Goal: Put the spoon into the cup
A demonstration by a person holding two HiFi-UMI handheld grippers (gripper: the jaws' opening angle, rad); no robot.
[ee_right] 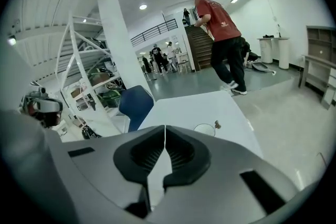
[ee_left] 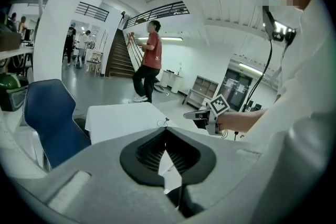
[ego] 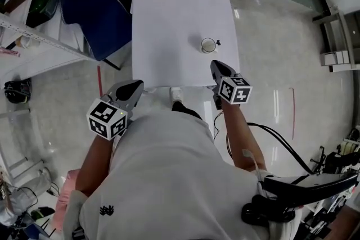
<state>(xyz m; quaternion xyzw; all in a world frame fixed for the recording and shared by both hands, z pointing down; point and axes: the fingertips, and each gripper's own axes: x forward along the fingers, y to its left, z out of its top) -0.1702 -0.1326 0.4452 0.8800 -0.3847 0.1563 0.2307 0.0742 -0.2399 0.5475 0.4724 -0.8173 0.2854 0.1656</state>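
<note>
We find the cup (ego: 208,45) standing near the right edge of the white worktop (ego: 169,19), with the spoon (ego: 217,42) apparently already in it and its dark handle end projecting over the rim. The left gripper (ego: 133,87) and right gripper (ego: 218,68) hang at the worktop's near edge, jaws closed on nothing. We judge the spoon light, stiff and slippery, and the cup easily tipped; grip the projecting handle end.

Bright overhead strip lighting, sharp frames, fisheye-curved edges.
</note>
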